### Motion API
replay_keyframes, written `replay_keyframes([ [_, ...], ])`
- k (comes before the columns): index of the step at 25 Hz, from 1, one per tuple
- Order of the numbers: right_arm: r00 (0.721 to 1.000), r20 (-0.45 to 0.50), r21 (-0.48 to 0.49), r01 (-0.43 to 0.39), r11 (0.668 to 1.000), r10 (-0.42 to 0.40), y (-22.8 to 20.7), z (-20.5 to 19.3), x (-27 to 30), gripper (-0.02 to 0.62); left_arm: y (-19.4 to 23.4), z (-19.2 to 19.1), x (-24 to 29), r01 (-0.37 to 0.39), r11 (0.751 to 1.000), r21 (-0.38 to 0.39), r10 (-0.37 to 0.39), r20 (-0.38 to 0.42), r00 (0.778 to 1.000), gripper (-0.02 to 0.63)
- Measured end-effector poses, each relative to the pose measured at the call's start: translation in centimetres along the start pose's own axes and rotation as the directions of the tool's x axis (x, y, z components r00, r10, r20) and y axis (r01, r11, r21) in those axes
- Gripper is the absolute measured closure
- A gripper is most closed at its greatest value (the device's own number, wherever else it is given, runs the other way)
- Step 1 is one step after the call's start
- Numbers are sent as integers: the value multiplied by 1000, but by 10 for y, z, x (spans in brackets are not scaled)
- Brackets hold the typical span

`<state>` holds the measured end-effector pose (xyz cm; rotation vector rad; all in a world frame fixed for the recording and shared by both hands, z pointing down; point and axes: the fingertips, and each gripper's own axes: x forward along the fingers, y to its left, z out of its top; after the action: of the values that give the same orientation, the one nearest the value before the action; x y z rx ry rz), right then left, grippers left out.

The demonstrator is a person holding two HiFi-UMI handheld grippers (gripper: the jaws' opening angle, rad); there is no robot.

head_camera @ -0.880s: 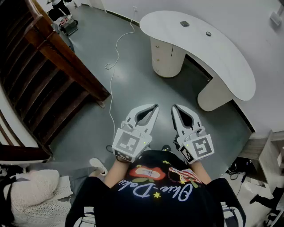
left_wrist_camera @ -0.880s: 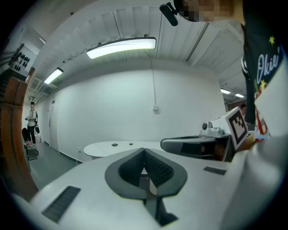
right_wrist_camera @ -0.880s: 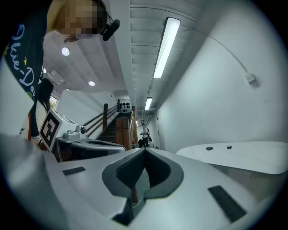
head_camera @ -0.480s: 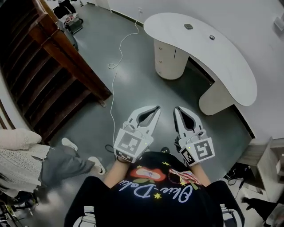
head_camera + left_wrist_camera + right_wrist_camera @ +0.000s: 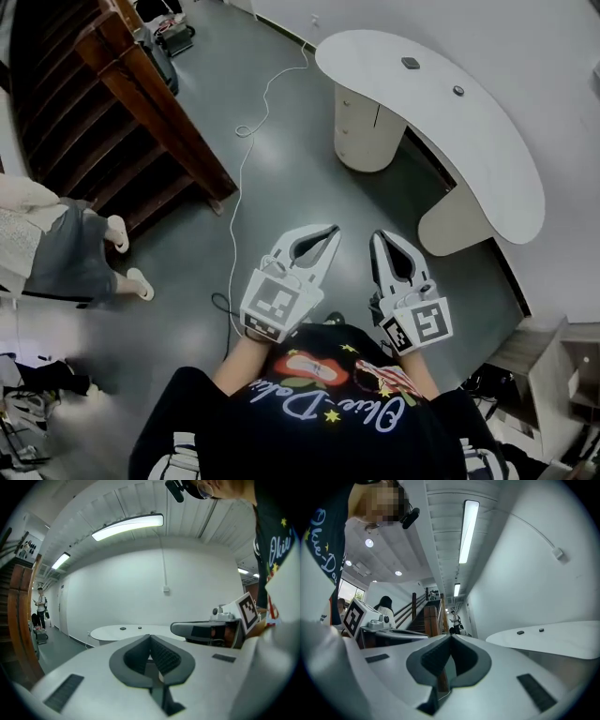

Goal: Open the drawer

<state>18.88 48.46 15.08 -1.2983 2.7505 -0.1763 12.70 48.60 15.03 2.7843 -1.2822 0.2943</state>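
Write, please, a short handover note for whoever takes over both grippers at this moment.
Left claw: shut, empty.
Right claw: shut, empty.
Both are held in front of the body, well short of the curved white desk.
The rounded white drawer pedestal stands under the desk's left end in the head view; its drawers look closed.
Done: nothing.
Left: walk up, open a claw, probably grip a drawer front and pull it out.

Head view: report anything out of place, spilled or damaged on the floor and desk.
Only the white cable stands out: it trails loose across the floor from the far wall towards the viewer, with a loop beside the stairs. The desk looks tidy, its drawers apparently shut; no spills or damage show.
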Motion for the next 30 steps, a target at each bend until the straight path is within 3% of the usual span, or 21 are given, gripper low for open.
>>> replay_keyframes([
  [12, 999, -21, -13, -29, 999, 29, -2, -8, 12, 597, 9, -5, -2, -36, 999, 21, 36, -10, 999, 603],
  [30, 995, -42, -10, 88, 996, -89, -45, -23, 132, 597, 135, -11, 66, 40, 998, 53, -38, -31, 999, 603],
])
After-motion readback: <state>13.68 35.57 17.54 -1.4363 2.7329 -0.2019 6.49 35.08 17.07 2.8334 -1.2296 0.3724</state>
